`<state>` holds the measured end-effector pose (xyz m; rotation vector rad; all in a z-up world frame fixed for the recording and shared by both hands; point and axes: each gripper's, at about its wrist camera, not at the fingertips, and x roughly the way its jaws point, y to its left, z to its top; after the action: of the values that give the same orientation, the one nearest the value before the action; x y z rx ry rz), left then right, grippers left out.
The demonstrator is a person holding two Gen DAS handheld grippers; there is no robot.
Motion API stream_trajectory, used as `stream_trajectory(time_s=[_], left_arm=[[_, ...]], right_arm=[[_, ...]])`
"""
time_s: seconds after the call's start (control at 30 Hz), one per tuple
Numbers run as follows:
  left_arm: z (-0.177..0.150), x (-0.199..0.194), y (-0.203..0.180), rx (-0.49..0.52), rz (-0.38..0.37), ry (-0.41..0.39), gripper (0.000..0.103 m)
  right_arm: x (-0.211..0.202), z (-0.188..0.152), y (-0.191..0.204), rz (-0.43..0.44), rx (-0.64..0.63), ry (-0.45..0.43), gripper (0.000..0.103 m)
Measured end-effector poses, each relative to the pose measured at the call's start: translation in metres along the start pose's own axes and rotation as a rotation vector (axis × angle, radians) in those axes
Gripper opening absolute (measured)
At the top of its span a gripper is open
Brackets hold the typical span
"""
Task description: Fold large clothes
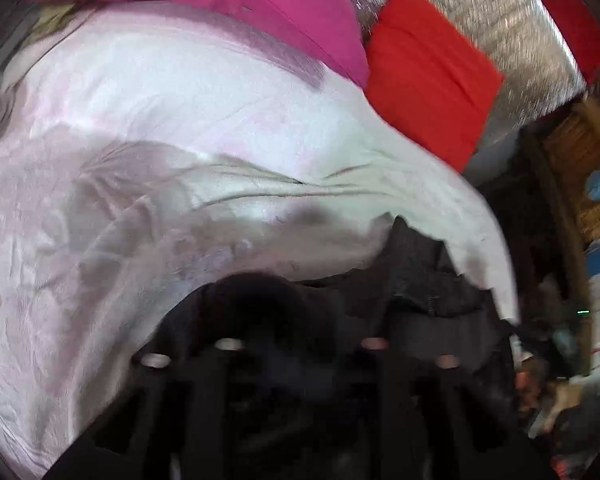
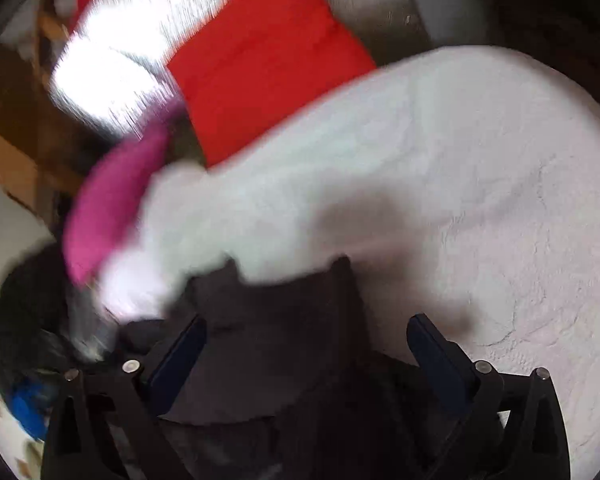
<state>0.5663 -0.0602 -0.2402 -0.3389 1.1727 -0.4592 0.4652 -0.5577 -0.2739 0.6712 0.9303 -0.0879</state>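
A dark grey garment [image 1: 412, 272] hangs from my left gripper [image 1: 300, 320], which is shut on its cloth, the fingers buried in the fabric. The same dark garment [image 2: 276, 340] lies across my right gripper [image 2: 304, 344]. The right jaws stand wide apart, with blue pads [image 2: 176, 364] on either side of the cloth and not pinching it. Both grippers are over a white sheet [image 1: 180, 120] that covers the bed, also in the right wrist view [image 2: 460, 180]. The frames are blurred by motion.
A folded red cloth [image 1: 428, 72] [image 2: 260, 60] and a folded magenta cloth [image 1: 240, 4] [image 2: 112, 200] lie at the far side of the sheet. A shiny silver surface [image 1: 500, 28] lies beyond them. Dark clutter [image 1: 560, 360] is beside the bed.
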Motion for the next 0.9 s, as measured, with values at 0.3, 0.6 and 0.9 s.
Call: stream_trajectory(time_s=[0.3,0.6,0.9], left_arm=[[-0.002,-0.044,0.049,-0.082,0.029,-0.121,0.085],[-0.02,0.015,0.016,0.07,0.225,-0.109,0.084],[-0.037,0.007,0.013,0.046,0.295,-0.148,0.084]], right_arm=[[0.017,-0.015,0.027,-0.166,-0.159,0.069,0.021],[-0.03,-0.008,0.032,-0.238,-0.197,-0.207,0.02],[-0.006,-0.008,-0.046,-0.138,0.133,-0.17,0.077]])
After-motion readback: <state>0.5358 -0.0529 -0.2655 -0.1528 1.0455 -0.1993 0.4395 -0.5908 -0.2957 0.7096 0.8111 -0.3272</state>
